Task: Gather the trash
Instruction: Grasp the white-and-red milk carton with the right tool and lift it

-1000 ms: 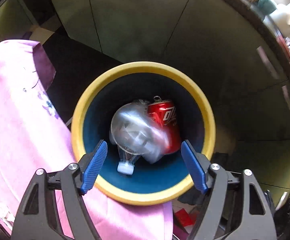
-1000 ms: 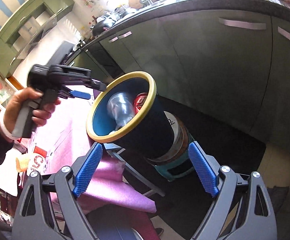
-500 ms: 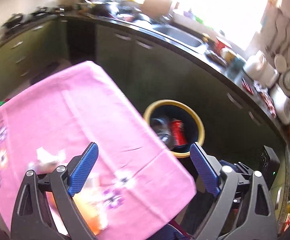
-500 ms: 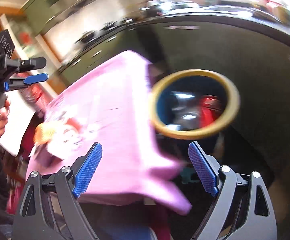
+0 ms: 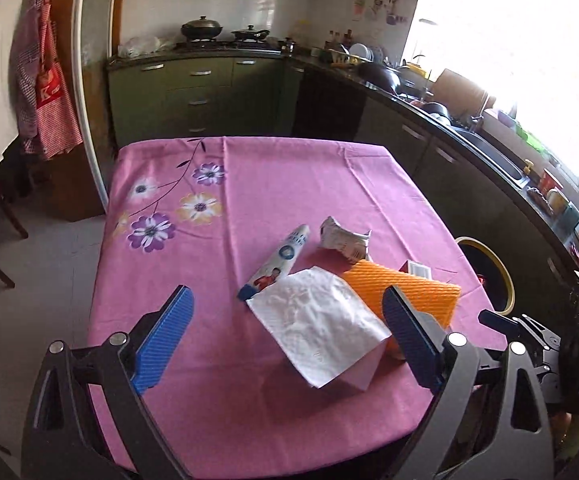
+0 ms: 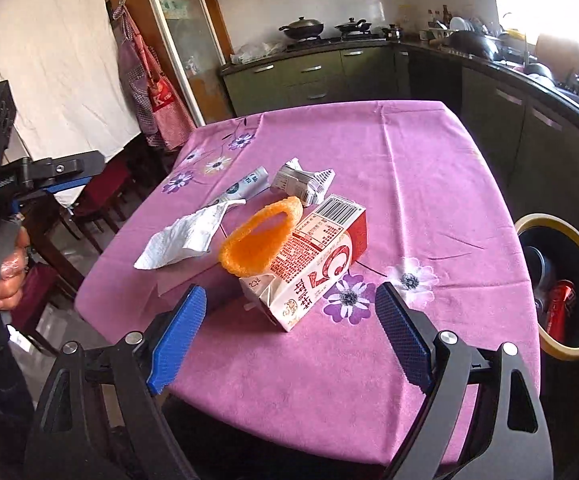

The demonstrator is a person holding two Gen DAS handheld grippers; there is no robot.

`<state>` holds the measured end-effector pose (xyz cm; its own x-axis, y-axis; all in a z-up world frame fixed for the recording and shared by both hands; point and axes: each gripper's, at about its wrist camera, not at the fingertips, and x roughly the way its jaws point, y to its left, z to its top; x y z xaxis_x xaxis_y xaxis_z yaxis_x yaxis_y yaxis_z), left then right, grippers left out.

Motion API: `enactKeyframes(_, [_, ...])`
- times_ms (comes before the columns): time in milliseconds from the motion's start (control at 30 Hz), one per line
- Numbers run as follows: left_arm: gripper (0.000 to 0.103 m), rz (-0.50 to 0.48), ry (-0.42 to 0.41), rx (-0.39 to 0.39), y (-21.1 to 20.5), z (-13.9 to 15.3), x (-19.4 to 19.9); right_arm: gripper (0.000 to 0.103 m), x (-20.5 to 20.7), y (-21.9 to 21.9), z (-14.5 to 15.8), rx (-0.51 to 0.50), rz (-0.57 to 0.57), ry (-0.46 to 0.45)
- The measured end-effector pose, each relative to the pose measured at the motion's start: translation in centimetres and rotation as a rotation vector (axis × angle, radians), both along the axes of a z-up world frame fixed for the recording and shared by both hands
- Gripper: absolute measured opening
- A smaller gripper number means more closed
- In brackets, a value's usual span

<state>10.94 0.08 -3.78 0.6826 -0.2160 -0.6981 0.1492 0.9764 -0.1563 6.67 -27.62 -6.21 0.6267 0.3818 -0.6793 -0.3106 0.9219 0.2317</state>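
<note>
right tongs [image 6: 291, 338] gape, empty, above milk carton [image 6: 313, 270]; orange foam net [image 6: 259, 242] seemingly rests on it.

— What room are we standing in?
— A home kitchen: lidded pans [image 5: 201, 26] on the stove, green cabinets [image 5: 193, 92], a sink [image 5: 489, 148] under the window, aprons [image 6: 151, 92] hanging, a table in a flowered cloth [image 5: 289, 184].

Pink floral tablecloth [image 5: 289, 184] fills middle of both views. Green cabinets [image 5: 193, 92] at 12 o'clock — two dark pans [image 5: 202, 27] on stove above them. Checked aprons [image 6: 151, 96] hang around 10 o'clock by white sheet [image 6: 53, 64]. Counter clutter toward 2 o'clock, bright window [image 5: 521, 40] behind it. Red-seated chairs [image 6: 101, 188] at 9 o'clock.
</note>
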Motion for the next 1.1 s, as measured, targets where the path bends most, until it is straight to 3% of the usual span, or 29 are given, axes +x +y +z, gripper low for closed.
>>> enactKeyframes(167, [0.090, 0.037, 0.035, -0.039, 1.7, -1.7, -0.8, 0.078, 1.2, 2.8, -3.3, -0.084, -0.065, 0.005])
enactKeyframes(367, [0.091, 0.050, 0.051, -0.048, 2.4, -2.6, -0.9, 0.076, 2.6, 4.9, -5.5, -0.098, -0.114, 0.002])
enactKeyframes(567, [0.091, 0.045, 0.065, -0.055, 2.2, -3.1, -0.5, 0.065, 3.5, 5.3, -6.1, -0.124, -0.144, -0.004])
enactKeyframes(733, [0.091, 0.041, 0.065, -0.047, 1.9, -3.2, -0.2, 0.065, 3.3, 2.4, -5.3, -0.157, -0.223, -0.023])
enactKeyframes(900, [0.091, 0.025, 0.080, -0.048, 1.3, -3.5, 0.1, 0.065, 4.0, 2.6, -5.6, -0.187, -0.205, -0.033])
enactKeyframes(933, [0.091, 0.021, 0.081, -0.045, 1.2, -3.5, 0.0, 0.063, 4.1, 2.7, -5.8, -0.202, -0.200, -0.034])
enactKeyframes(1033, [0.091, 0.020, 0.082, -0.039, 1.1, -3.5, 0.1, 0.037, 3.9, 2.2, -6.1, -0.211, -0.189, -0.029])
enactKeyframes(1100, [0.091, 0.020, 0.080, -0.041, 1.1, -3.4, 0.1, 0.034, 3.4, 1.5, -6.2, -0.236, -0.192, -0.036])
